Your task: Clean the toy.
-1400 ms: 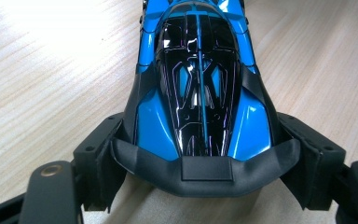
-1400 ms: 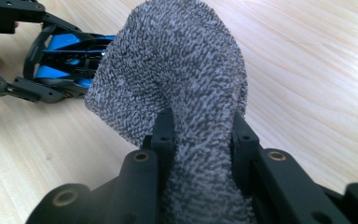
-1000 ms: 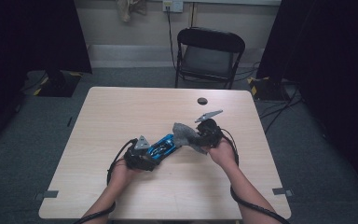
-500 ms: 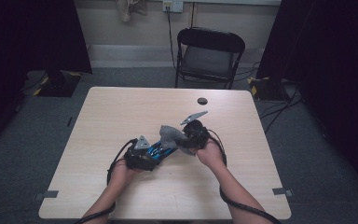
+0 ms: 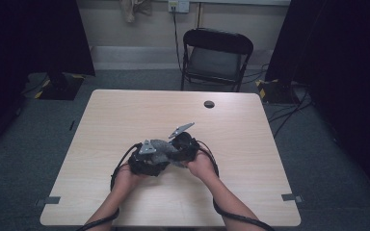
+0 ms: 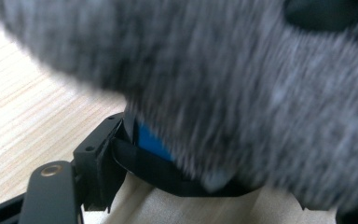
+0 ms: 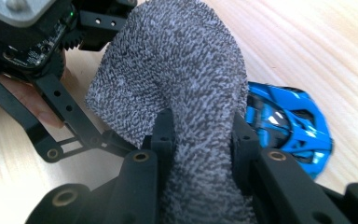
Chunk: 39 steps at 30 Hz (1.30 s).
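A person at a pale wooden table [image 5: 250, 144] brings two hand-held grippers together over a small blue toy car [image 7: 289, 123], wiping it with a grey cloth [image 7: 186, 79]. The right gripper [image 7: 200, 135] has its jaws clamped on a bunched fold of the cloth, which rises between them and flops forward beyond their tips. The car lies on the tabletop just past and to the right of those jaws, half tucked under the cloth's edge. In the left gripper view, a sliver of blue [image 6: 151, 142] sits pressed against the black jaw at the bottom, so the left gripper [image 5: 147, 161] appears to hold the car; the cloth hangs over the rest and hides the other jaw, so whether they are truly shut on it cannot be told.

The risks look plain enough. The car's shell is hard, glossy moulded plastic with sloping, faceted panels, a shape that could squirt out from between smooth jaws if the cloth drags sideways on it. The cloth is a thick, nubbly terry weave, soft and limp; its pile could catch on the car's vents or wheels and tug the toy loose, or the fold could creep out of the right jaws under a firm rub. With both grippers touching or nearly so, a stroke pushed too far could also knock one linkage against the other.
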Each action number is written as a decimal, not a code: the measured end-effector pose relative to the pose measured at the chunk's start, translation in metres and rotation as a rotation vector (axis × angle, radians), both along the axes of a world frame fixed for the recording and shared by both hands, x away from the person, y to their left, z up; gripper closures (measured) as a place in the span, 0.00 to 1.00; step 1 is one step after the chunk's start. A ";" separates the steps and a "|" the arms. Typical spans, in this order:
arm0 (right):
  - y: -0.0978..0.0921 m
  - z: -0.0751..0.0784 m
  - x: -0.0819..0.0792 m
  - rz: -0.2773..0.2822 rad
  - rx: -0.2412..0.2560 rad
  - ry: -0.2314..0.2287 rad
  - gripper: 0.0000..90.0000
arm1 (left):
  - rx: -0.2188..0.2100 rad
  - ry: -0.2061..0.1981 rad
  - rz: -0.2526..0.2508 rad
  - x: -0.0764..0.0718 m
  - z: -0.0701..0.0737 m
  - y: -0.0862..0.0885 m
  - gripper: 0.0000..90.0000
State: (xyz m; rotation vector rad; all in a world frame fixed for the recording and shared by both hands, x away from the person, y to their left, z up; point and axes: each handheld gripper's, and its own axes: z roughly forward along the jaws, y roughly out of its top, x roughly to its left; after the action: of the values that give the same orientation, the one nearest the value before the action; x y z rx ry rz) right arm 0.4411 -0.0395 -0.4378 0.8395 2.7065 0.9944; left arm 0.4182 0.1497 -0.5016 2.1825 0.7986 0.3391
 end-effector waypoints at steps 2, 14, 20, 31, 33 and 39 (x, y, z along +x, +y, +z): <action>0.006 -0.004 -0.001 0.018 0.012 0.014 0.78 | 0.000 0.000 0.000 0.000 0.000 0.000 0.27; 0.020 -0.010 -0.005 0.019 -0.028 0.014 0.78 | 0.004 -0.004 0.000 0.000 0.000 0.000 0.27; 0.017 -0.009 -0.001 0.007 -0.025 0.023 0.78 | 0.000 0.000 0.000 0.000 0.000 0.000 0.27; 0.003 -0.005 0.013 -0.057 -0.053 0.016 0.78 | -0.001 0.000 0.000 0.000 0.000 0.000 0.27; 0.001 -0.006 0.016 -0.069 -0.054 0.020 0.78 | -0.001 0.000 0.000 0.000 0.000 0.000 0.27; -0.006 -0.007 0.025 -0.102 -0.060 0.036 0.78 | -0.002 0.000 0.000 0.000 0.000 0.000 0.27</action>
State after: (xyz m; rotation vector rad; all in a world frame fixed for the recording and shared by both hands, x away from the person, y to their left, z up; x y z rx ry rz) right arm 0.4664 -0.0450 -0.4445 0.9828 2.6776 0.8803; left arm 0.4182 0.1497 -0.5017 2.1812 0.7988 0.3378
